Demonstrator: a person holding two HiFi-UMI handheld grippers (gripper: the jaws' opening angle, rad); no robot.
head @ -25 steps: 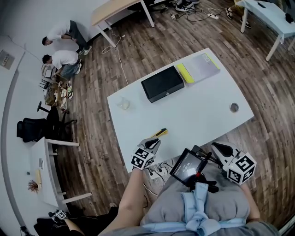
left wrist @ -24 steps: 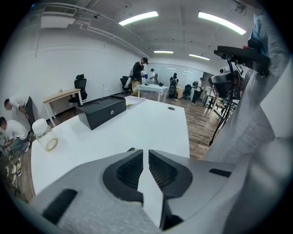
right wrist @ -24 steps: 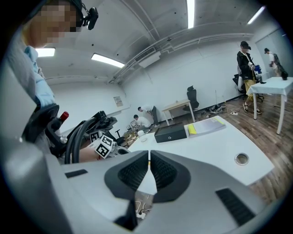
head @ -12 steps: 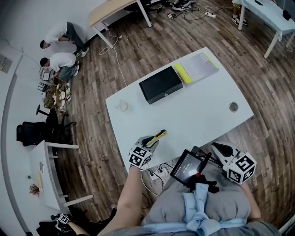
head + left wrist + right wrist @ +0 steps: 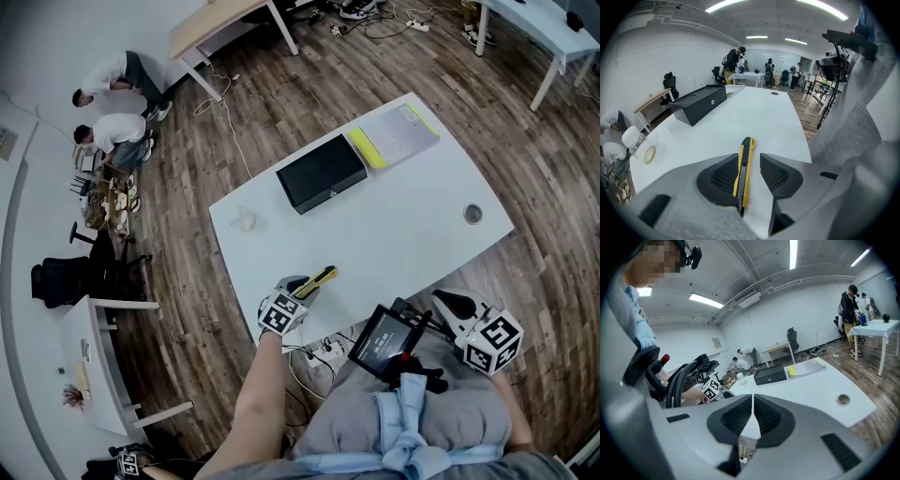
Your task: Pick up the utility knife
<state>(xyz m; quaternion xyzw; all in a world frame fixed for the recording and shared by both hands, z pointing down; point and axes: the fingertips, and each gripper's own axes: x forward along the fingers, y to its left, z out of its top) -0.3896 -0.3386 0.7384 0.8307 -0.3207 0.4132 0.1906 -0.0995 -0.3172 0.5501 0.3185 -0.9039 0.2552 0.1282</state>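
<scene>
I'm straddling the utility knife (image 5: 746, 157), lying at the white table's (image 5: 403, 216) near edge, w/ the L gripper (image 5: 300, 288). Its jaws, just been opening, are standing apart for a cross-handle pinch. R gripper (image 5: 753, 414) is idling closed, empty.

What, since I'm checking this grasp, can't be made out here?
- Utility knife rear end: left gripper view, covered by the left gripper, whose jaws have just been opening with the knife between them.
- Whether its blade is out: too small in the head view.
- Clear object near the table edge: head view, too small to identify.
</scene>
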